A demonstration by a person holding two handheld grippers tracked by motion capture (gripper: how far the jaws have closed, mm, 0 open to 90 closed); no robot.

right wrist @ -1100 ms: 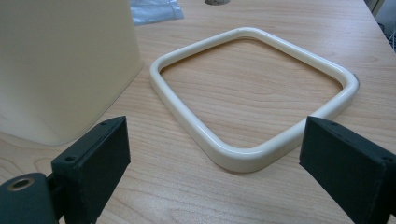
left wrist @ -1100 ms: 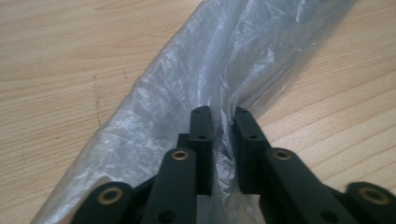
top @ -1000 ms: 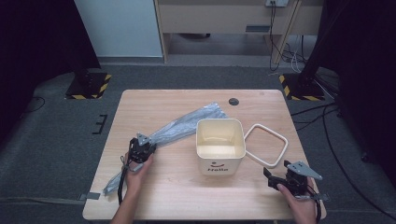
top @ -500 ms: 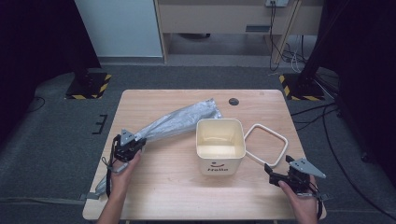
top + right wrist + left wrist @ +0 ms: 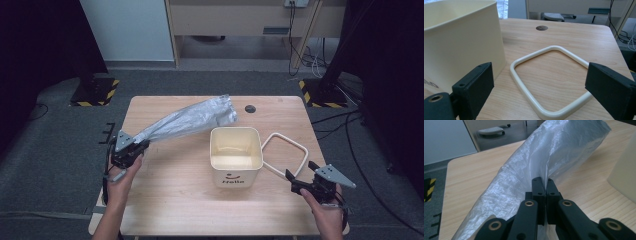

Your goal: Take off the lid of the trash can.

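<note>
Plastic bag (image 5: 187, 120), translucent grey, now hangs stretched from the left gripper (image 5: 131, 149); compared with a second ago its near end has come up off the desk (image 5: 175, 210) and outward to the left, while its far end rests behind the cream bin (image 5: 236, 152). That suggests the bag is being drawn out, probably to line the bin. Left fingers (image 5: 539, 192) are pinched tight on the bag's edge, the film rising straight ahead of them. Right gripper (image 5: 306, 184) has its fingers wide apart and empty, facing the cream rim frame (image 5: 549, 80) lying flat beside the bin.
</note>
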